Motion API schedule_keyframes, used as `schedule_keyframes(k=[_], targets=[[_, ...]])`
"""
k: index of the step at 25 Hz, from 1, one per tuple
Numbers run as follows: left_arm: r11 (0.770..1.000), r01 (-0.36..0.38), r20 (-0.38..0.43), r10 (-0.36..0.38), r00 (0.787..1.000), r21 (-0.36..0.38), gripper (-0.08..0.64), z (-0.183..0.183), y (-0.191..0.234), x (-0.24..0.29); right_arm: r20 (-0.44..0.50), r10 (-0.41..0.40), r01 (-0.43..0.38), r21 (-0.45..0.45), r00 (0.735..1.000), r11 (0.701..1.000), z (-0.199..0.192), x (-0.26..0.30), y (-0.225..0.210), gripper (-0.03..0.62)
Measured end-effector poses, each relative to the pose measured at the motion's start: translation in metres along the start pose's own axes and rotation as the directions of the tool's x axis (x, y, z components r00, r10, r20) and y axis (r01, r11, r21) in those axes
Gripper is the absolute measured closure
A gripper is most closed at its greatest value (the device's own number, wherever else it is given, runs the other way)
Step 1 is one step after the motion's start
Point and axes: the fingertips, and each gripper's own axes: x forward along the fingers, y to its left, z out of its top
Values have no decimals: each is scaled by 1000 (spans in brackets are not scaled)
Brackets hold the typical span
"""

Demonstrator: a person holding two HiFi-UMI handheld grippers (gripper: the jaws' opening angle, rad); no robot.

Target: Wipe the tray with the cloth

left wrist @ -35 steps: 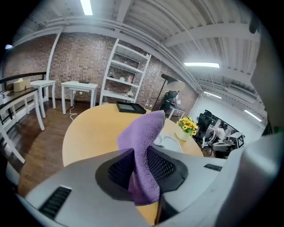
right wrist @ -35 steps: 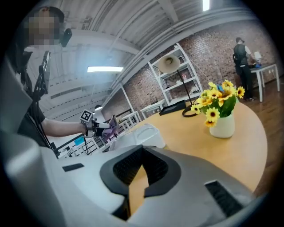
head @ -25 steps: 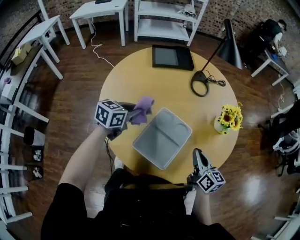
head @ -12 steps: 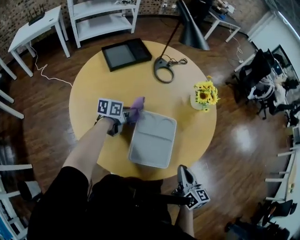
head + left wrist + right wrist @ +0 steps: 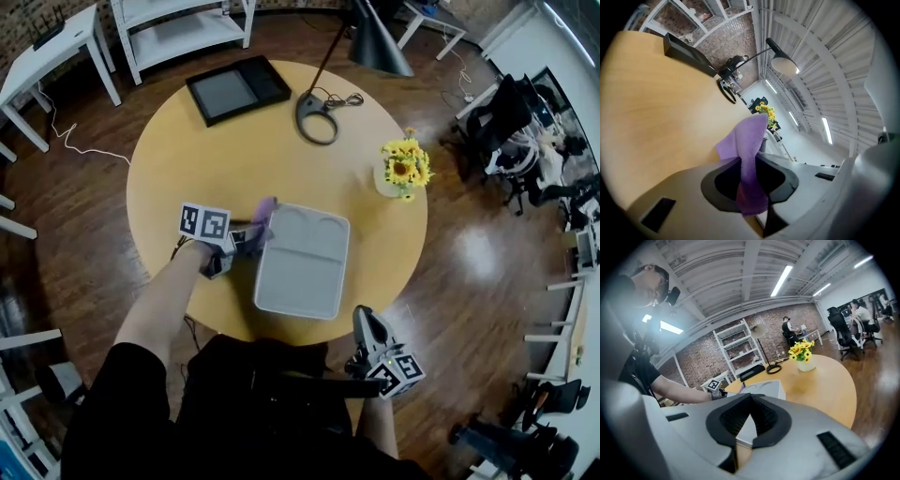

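Note:
A grey rectangular tray (image 5: 300, 267) lies on the near half of the round wooden table (image 5: 187, 159). My left gripper (image 5: 249, 234) is at the tray's far left corner, shut on a purple cloth (image 5: 264, 212) that sticks up past the fingers. In the left gripper view the cloth (image 5: 743, 136) is pinched between the jaws of the left gripper (image 5: 752, 166) and hangs over bare tabletop. My right gripper (image 5: 363, 319) hovers off the table's near edge, at the tray's near right corner. Its jaws meet with nothing between them, the right gripper (image 5: 750, 398) pointing at the tray (image 5: 766, 389).
A vase of sunflowers (image 5: 401, 171) stands to the right of the tray. At the far side of the table are a black flat tray (image 5: 237, 89) and a desk lamp's ring base (image 5: 319, 117). White shelves and small tables stand on the wooden floor beyond.
My left gripper has come down with the cloth to the tray's far left corner. My right gripper has shifted along the table's near edge. The head view has swung.

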Motion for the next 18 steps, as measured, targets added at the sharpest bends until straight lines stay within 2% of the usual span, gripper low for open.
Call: schedule_keyframes(k=[5,10,14,18], targets=[[1000,6,18,-6,1000,-5,489,-33,-11,-11,-54,147,-151,-80,988,985,22,33,-15,589],[999,-48,70,49,996,-11,489,-56,-18,-26,-124,286,-303,-152,950,941,49,52,-34,589],[994,-101,90,105,990,-39,491,-84,-31,-43,-175,332,-361,-175,927,916,69,58,-55,589],[983,-152,176,169,970,-101,491,-110,-40,-64,-199,376,-408,-158,905,899,68,67,-62,589]])
